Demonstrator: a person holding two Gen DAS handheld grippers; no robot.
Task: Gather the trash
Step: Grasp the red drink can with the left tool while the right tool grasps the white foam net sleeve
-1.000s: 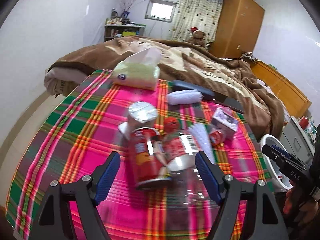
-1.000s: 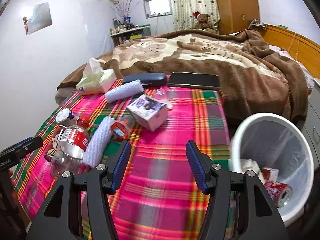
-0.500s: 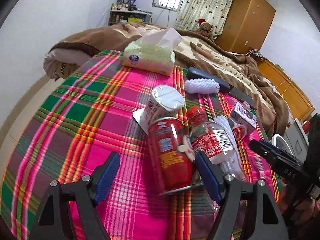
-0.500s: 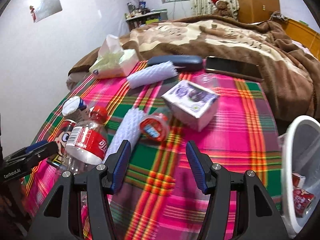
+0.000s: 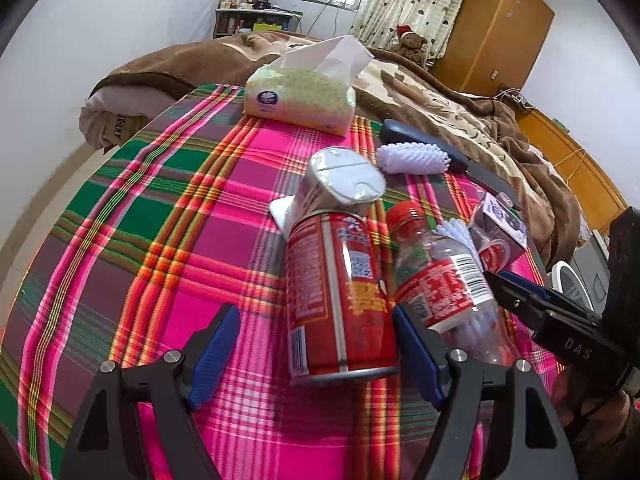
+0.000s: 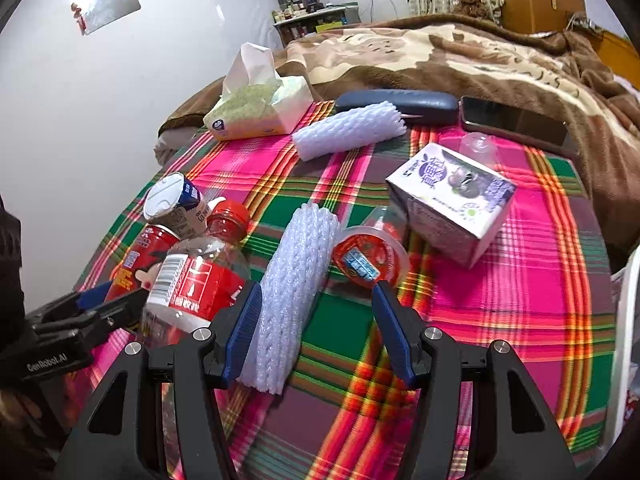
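A red drink can [image 5: 340, 296] lies on the plaid tablecloth [image 5: 160, 208], between the jaws of my open left gripper [image 5: 316, 348], close to the right finger. A silver-topped can [image 5: 340, 184] lies behind it, a clear bottle [image 5: 440, 284] with red cap to its right. My right gripper [image 6: 316, 332] is open around the near end of a white foam net sleeve [image 6: 296, 276], which touches its left finger. A red-lidded cup [image 6: 366, 260] and a purple-white carton [image 6: 452, 196] lie just beyond. The bottle [image 6: 196, 276] shows at left.
A tissue pack [image 5: 300, 96], a second foam sleeve [image 6: 348, 130], a dark case [image 6: 396, 102] and a phone [image 6: 516, 120] lie at the table's far side by the brown blanket [image 6: 480, 52]. The white bin's rim [image 6: 624, 340] is at the right edge.
Both grippers have moved forward and lower over the table. The red can now sits between the left jaws, and the foam sleeve's near end between the right jaws.
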